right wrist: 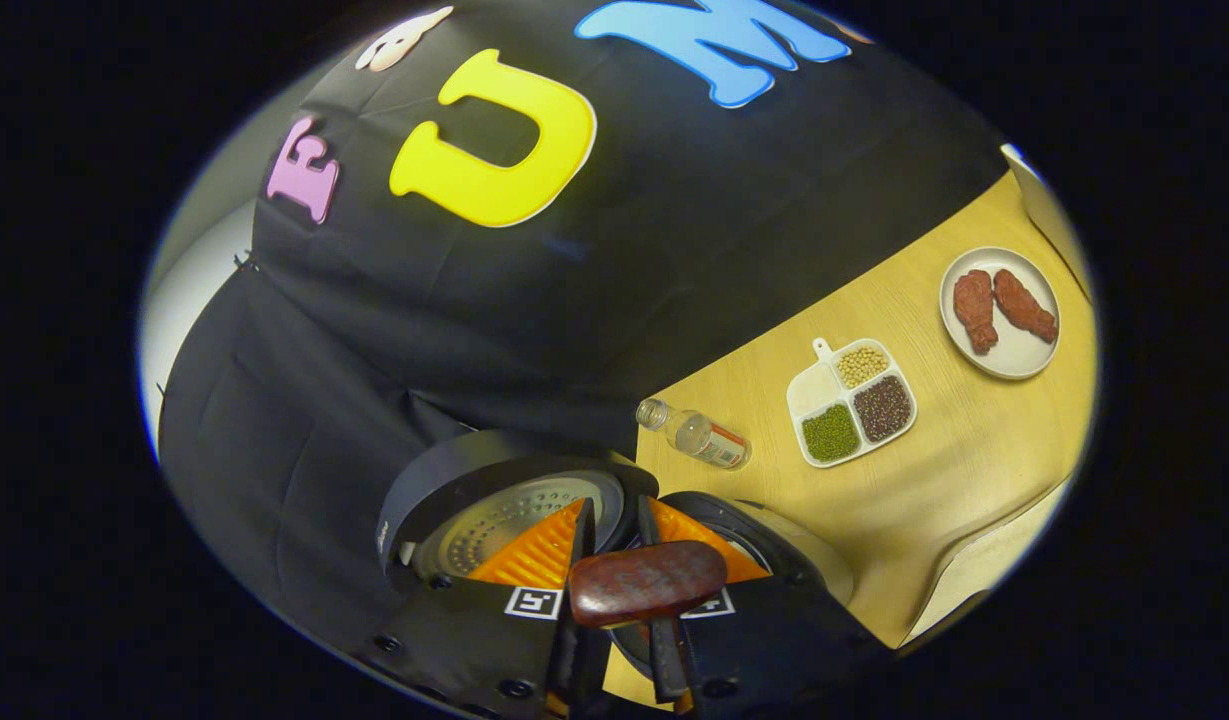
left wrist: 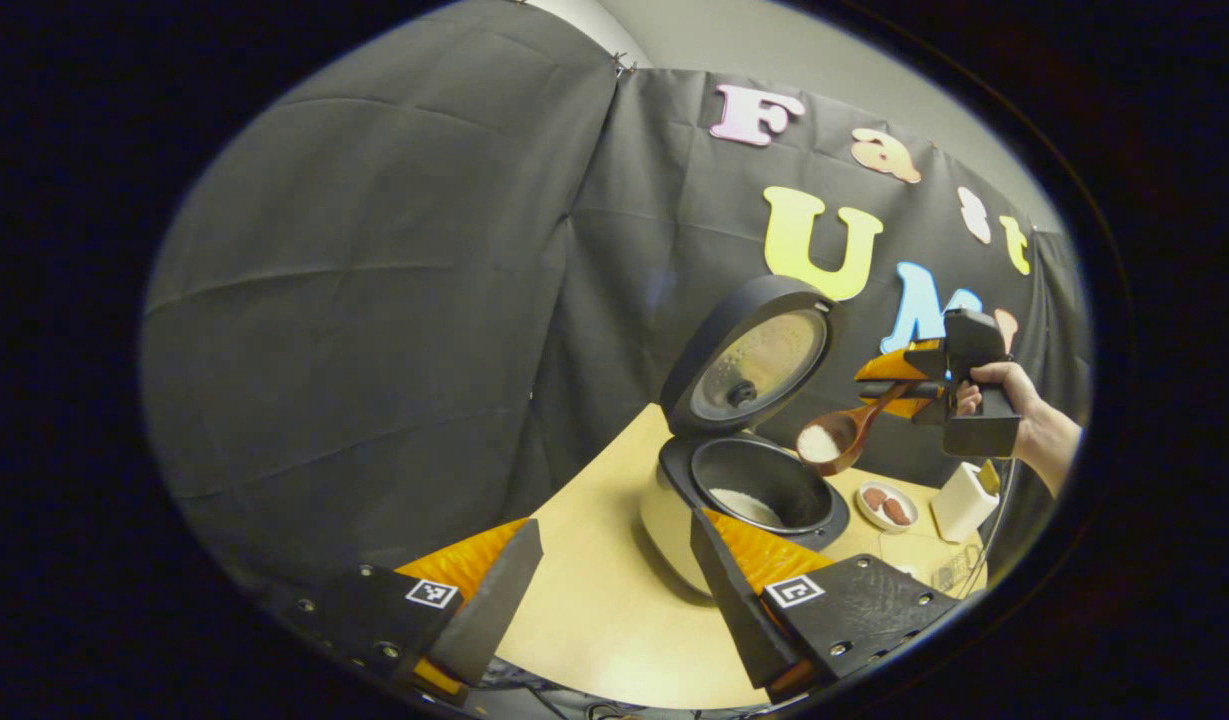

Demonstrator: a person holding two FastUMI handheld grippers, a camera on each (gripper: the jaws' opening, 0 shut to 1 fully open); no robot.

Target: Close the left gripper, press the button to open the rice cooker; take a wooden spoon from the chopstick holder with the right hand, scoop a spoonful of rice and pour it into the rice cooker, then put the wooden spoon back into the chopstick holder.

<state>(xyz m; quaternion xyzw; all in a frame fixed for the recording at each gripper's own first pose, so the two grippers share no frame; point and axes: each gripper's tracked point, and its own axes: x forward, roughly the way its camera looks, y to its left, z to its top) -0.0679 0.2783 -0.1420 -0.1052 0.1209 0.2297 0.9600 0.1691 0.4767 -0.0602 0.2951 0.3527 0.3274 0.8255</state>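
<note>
Above the open rice cooker, whose lid stands tilted up at the back, the right gripper clamps the handle of a wooden spoon between narrowed fingers, the bowl loaded with white rice and hanging just over the pot's far rim. Some rice already lies in the inner pot. Near the front of the wooden table, the left gripper holds its fingers wide apart, gripping nothing, while the chopstick holder stands beyond a plate.

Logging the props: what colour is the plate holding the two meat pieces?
White plate, clearest in the right gripper view.
</note>
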